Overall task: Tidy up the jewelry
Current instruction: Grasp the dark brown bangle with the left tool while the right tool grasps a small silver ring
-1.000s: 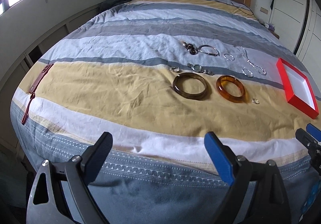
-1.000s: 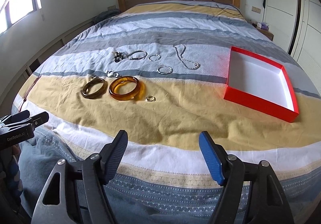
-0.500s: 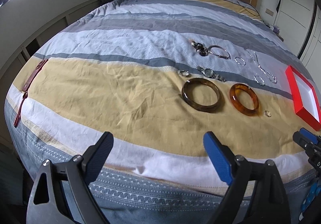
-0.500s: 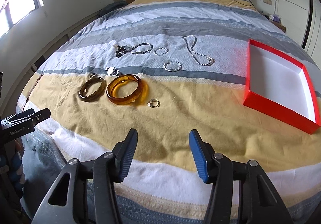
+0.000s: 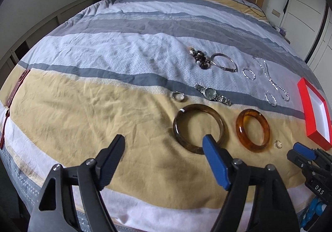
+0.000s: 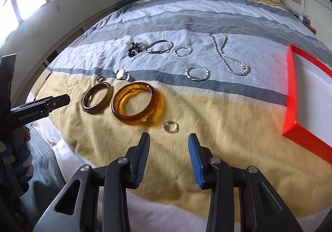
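1. Right wrist view: the red box (image 6: 290, 95) lies empty on the bed (image 6: 207, 128); nothing is sorted yet.
2. Dark bangle (image 6: 97, 98), amber bangle (image 6: 134, 105), watch (image 6: 124, 75), necklace (image 6: 230, 59) and small ring (image 6: 170, 126) all lie loose on the bedspread.
3. The right hand-held gripper (image 6: 168, 146) is closing just short of the small ring, nothing between its jaws.
4. The left hand-held gripper (image 5: 164, 144) is also closing, empty, by the dark bangle (image 5: 199, 128).

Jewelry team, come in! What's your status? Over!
Left gripper and right gripper both closing, nothing between them. Jewelry on the bed, red box empty. Small ring just ahead of right gripper. Nothing in the way.
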The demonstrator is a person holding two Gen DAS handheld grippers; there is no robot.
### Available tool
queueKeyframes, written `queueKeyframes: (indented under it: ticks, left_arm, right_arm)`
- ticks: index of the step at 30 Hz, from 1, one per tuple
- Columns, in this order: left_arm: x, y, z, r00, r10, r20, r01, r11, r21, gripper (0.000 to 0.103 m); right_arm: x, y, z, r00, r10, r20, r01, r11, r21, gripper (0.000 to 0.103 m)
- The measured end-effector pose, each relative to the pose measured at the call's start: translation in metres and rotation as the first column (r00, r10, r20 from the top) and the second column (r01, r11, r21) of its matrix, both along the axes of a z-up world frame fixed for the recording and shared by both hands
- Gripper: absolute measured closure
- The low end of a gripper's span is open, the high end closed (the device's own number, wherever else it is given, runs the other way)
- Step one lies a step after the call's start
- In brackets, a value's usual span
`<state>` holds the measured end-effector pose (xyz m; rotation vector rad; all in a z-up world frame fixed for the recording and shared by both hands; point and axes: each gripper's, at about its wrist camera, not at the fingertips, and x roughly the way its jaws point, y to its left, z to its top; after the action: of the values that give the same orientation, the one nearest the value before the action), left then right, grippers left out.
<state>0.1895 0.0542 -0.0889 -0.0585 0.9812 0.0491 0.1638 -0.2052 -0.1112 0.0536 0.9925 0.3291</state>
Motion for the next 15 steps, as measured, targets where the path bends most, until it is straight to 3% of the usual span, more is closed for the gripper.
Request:
queueKeyframes:
  ticks: [11,15]
  left_arm:
    - [0.030,-0.004,-0.040,0.994,0.013,-0.107,-0.013,1.000,-0.006,0.040]
    - [0.037,-0.006,-0.048,0.991,0.021,-0.130,-0.019,1.000,0.017,0.048]
  right_arm:
    - [0.030,0.009,-0.030,0.998,0.032,-0.060,-0.032,0.999,-0.002,0.069]
    - [0.034,0.009,-0.036,0.997,0.034,-0.068,-0.034,0.999,0.005,0.079]
